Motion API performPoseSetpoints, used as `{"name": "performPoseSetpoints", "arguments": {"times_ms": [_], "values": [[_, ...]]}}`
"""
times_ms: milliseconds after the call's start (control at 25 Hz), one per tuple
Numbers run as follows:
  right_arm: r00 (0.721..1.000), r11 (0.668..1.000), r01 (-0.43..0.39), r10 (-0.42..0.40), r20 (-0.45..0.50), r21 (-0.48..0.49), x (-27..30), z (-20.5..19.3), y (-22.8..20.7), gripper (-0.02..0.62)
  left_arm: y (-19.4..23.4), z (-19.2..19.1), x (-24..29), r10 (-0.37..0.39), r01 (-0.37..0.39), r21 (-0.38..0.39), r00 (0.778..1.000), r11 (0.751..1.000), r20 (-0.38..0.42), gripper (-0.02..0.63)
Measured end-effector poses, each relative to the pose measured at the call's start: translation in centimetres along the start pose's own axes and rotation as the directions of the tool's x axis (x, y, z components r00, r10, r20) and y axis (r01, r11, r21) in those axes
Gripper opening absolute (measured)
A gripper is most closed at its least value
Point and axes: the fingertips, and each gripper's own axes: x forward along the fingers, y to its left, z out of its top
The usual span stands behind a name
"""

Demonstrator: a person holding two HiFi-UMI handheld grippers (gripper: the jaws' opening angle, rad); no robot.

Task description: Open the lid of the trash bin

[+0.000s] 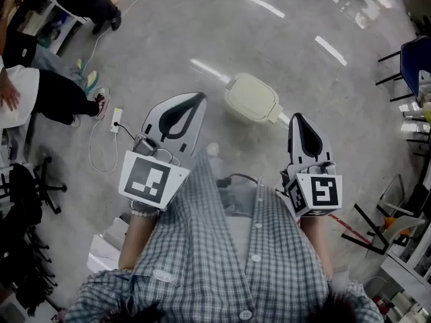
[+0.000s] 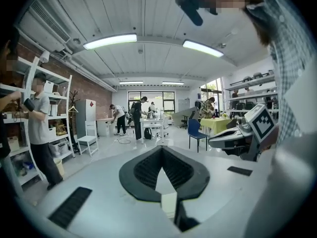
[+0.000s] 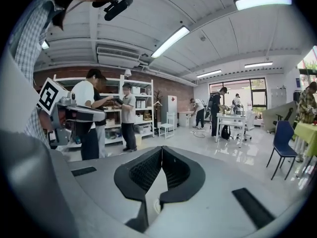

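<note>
The trash bin [image 1: 252,98] is a cream, rounded box standing on the grey floor ahead of me, its lid down. My left gripper [image 1: 200,97] is held up to the bin's left with its tips close to the bin's edge in the head view. My right gripper [image 1: 297,116] hovers just right of the bin. Both are shut with nothing between the jaws. The left gripper view shows my left gripper [image 2: 161,148] pointing level across the room, and the right gripper view shows my right gripper [image 3: 161,148] doing the same; the bin is in neither.
A white power strip [image 1: 116,120] with a looping cable lies on the floor to the left. People stand at the upper left [image 1: 47,93]. A black office chair [image 1: 40,180] is at the left, a blue chair [image 1: 412,59] and black chair frames [image 1: 377,227] at the right.
</note>
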Motion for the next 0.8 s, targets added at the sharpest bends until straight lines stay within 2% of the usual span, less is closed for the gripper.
{"name": "performPoseSetpoints", "arguments": {"times_ms": [320,560,800], "values": [[0.99,0.99,0.14,-0.14,0.009,0.015,1.9,0.9,0.6,0.018,3.4,0.1,2.9,-0.139,0.139,0.008,0.99,0.99,0.003,0.005],[0.967,0.967,0.254,-0.254,-0.001,0.027,1.2,0.2,0.2,0.018,3.7,0.2,5.1,-0.252,0.251,0.046,0.967,0.967,0.034,0.005],[0.941,0.94,0.339,-0.338,-0.014,0.041,-0.6,-0.4,0.8,0.018,2.9,-0.1,6.2,-0.337,0.337,0.044,0.941,0.941,0.01,0.005]]}}
